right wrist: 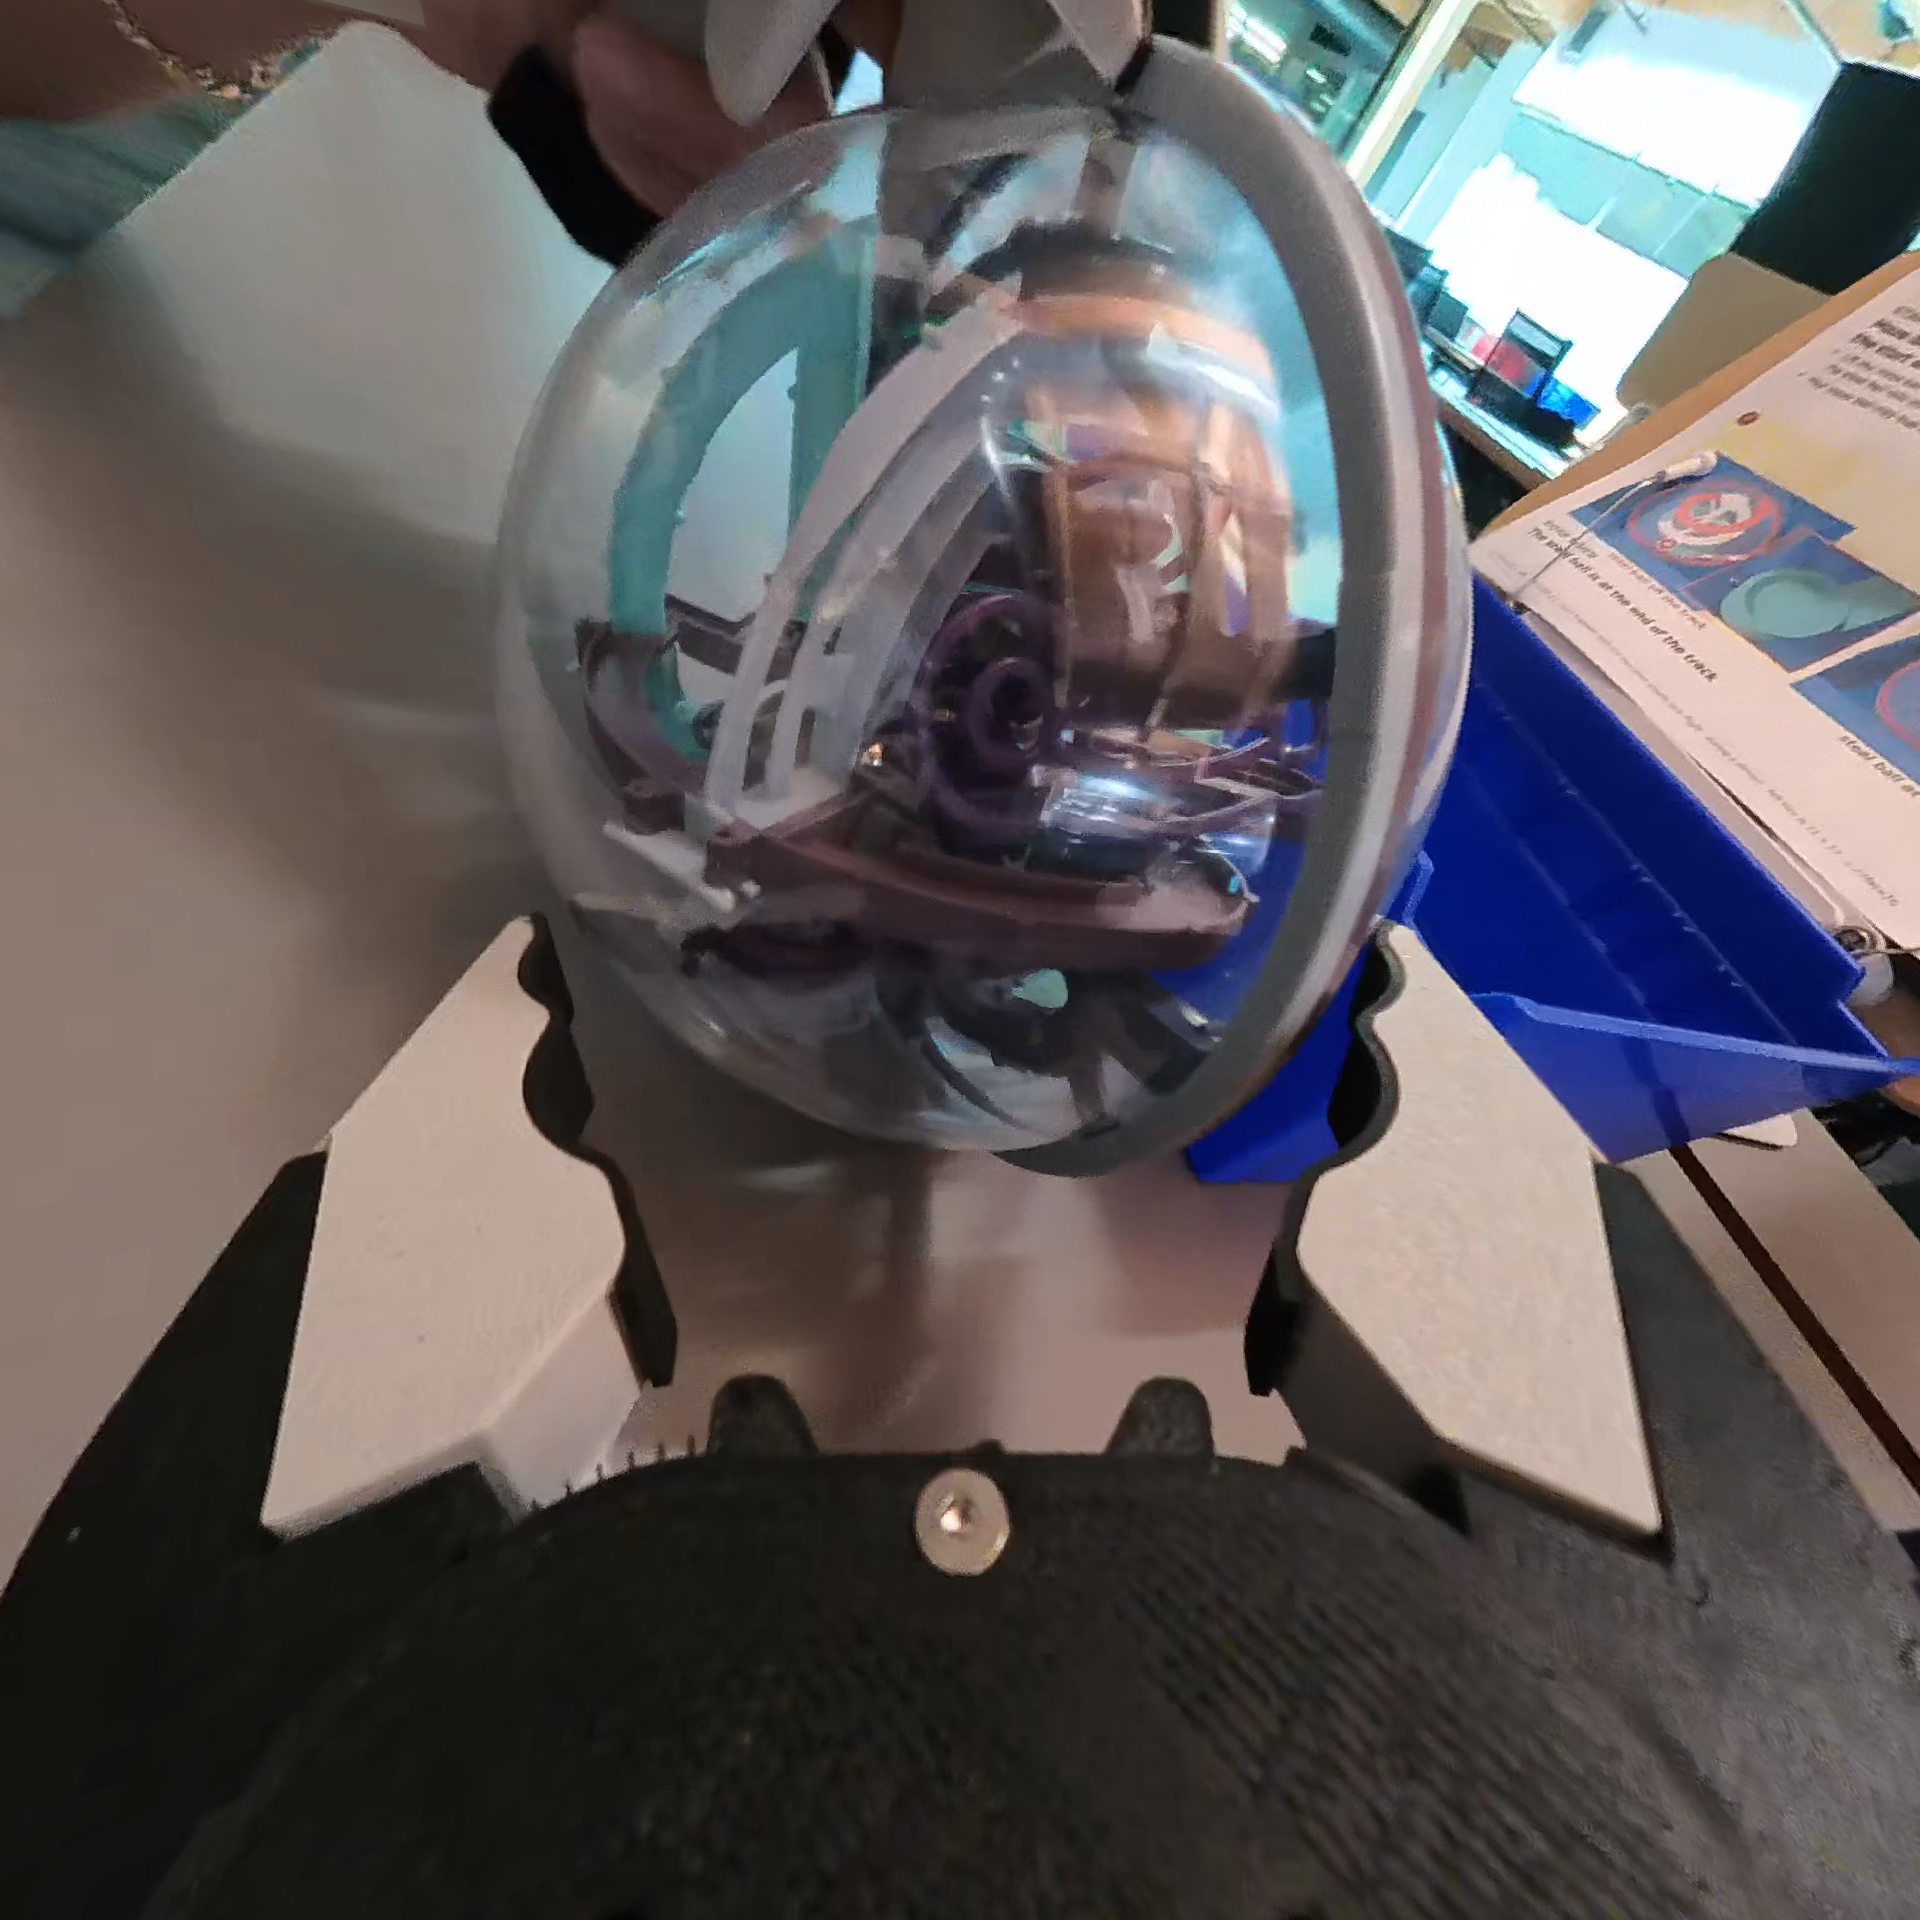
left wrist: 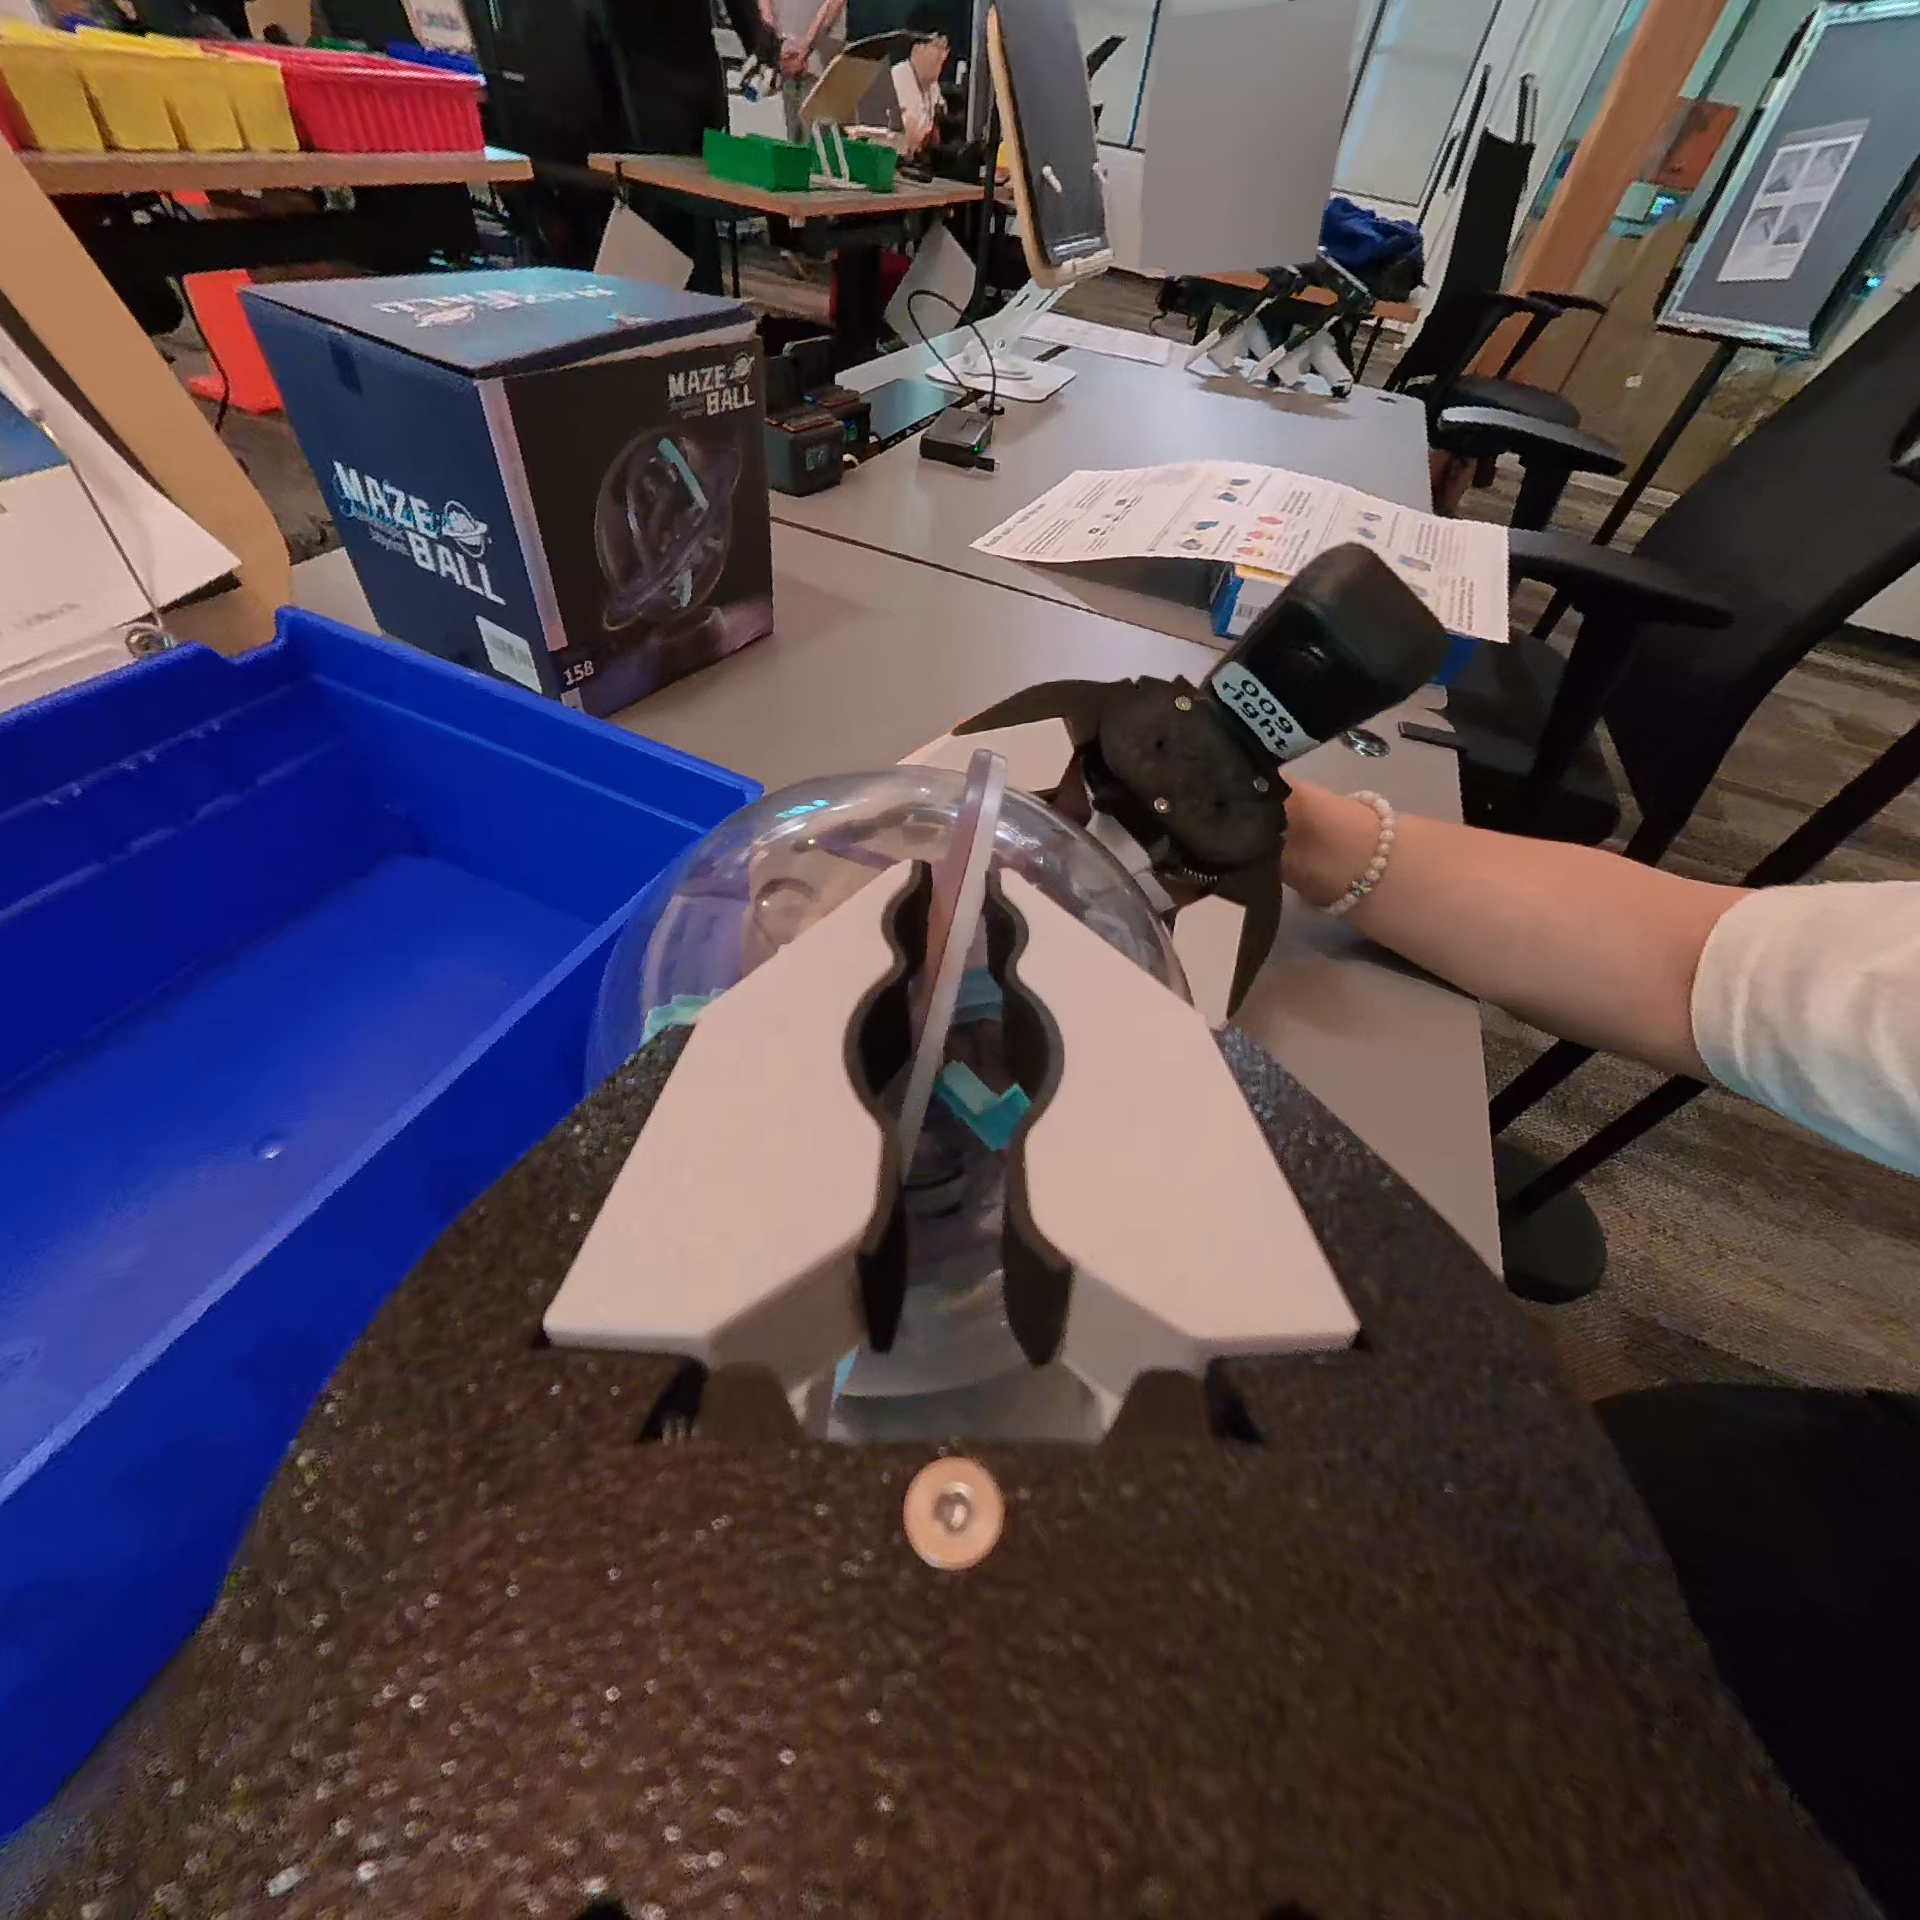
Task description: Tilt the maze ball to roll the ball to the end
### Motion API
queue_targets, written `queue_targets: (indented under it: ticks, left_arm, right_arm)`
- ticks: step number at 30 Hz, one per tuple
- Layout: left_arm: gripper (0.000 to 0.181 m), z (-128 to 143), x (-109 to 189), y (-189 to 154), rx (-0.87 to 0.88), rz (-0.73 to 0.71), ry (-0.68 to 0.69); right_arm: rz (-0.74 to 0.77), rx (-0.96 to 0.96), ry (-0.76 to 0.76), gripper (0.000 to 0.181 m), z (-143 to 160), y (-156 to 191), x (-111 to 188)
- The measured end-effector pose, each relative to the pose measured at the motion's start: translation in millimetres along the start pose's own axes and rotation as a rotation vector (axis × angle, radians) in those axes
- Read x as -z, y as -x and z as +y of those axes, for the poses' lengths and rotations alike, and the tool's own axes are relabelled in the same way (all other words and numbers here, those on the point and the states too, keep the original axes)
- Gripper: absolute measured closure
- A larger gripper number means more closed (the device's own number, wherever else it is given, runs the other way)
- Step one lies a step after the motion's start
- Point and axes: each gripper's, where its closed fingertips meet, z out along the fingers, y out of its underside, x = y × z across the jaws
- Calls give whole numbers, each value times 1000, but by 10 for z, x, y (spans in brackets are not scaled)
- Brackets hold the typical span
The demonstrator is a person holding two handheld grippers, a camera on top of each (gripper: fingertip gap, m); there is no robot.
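The maze ball (left wrist: 790,894) is a clear sphere with a grey rim and teal, purple and brown tracks inside (right wrist: 831,623). It is held above the grey table (left wrist: 935,644). My left gripper (left wrist: 951,914) is shut on the ball's grey rim; it also shows at the top of the right wrist view (right wrist: 935,73). My right gripper (right wrist: 961,987) is spread wide at the ball's opposite side, with its fingertips (right wrist: 556,1018) right at the sphere. In the left wrist view the right gripper (left wrist: 1122,862) is beyond the ball, held by a hand. I cannot make out the small ball inside.
A blue plastic bin (left wrist: 312,935) stands right beside the ball on the left; it shows in the right wrist view too (right wrist: 1610,883). The maze ball's box (left wrist: 540,488) stands behind it. Printed sheets (left wrist: 1247,540) (right wrist: 1714,623) lie nearby. A black office chair (left wrist: 1662,623) stands at the table's right edge.
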Motion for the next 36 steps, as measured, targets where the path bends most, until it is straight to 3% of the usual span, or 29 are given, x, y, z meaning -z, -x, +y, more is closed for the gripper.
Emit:
queue_targets:
  ticks: [16, 27, 36]
  left_arm:
    - [174, -30, -43, 182, 197, 34, 182]
    - [174, -11, 13, 165, 175, 35, 174]
    - [174, 2, 61, 72, 171, 38, 61]
  right_arm:
    - [45, -129, -29, 41, -62, -21, -49]
    - [55, -104, -40, 41, -89, -1, -61]
    - [48, -37, -60, 41, -107, 30, -55]
